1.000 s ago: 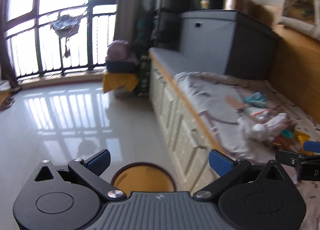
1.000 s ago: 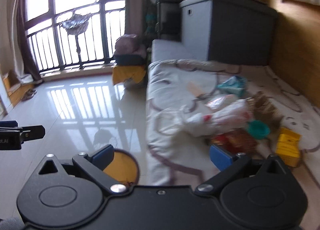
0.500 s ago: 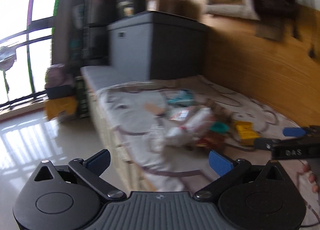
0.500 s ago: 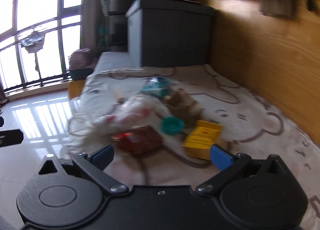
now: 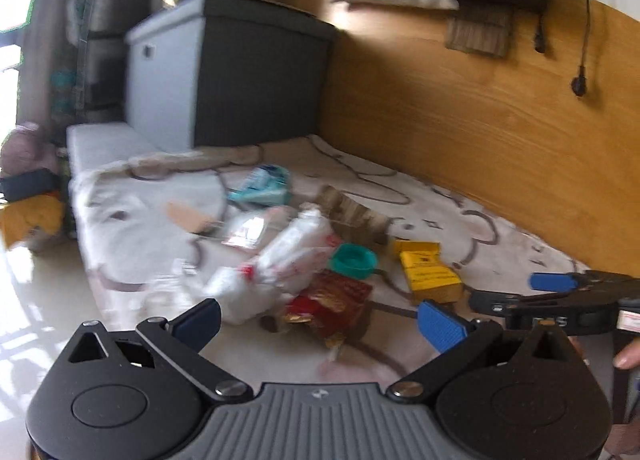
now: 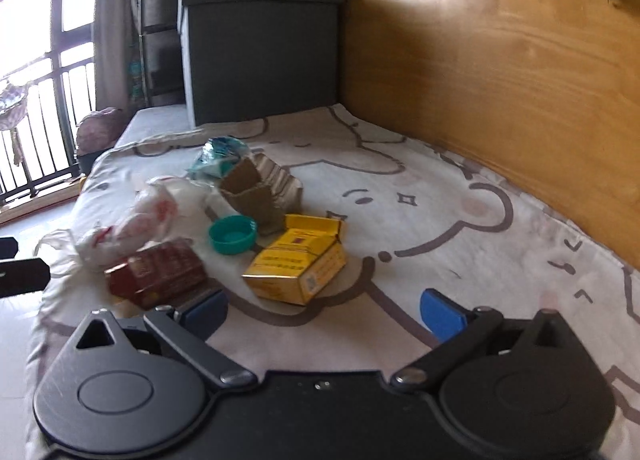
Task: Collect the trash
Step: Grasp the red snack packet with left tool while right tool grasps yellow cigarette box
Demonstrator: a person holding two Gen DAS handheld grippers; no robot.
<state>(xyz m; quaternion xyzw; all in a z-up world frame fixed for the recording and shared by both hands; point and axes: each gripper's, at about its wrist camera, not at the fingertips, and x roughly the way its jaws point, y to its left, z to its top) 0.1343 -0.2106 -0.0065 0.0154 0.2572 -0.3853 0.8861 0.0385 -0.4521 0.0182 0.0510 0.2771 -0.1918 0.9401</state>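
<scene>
Both tools are spread wide and hold nothing: the left hand-held gripper point(image 5: 318, 320) hangs over the bed's outer edge, facing the red packet point(image 5: 330, 302); the right hand-held gripper point(image 6: 322, 310) hovers short of the yellow box point(image 6: 298, 262). Beyond them the trash lies bunched mid-bed point(image 6: 460, 196): a teal cap point(image 6: 233, 235), a white plastic bag point(image 6: 146, 216), torn cardboard point(image 6: 260, 186). The step looks like the approach; next, each gripper must drop and close on its nearest piece.
</scene>
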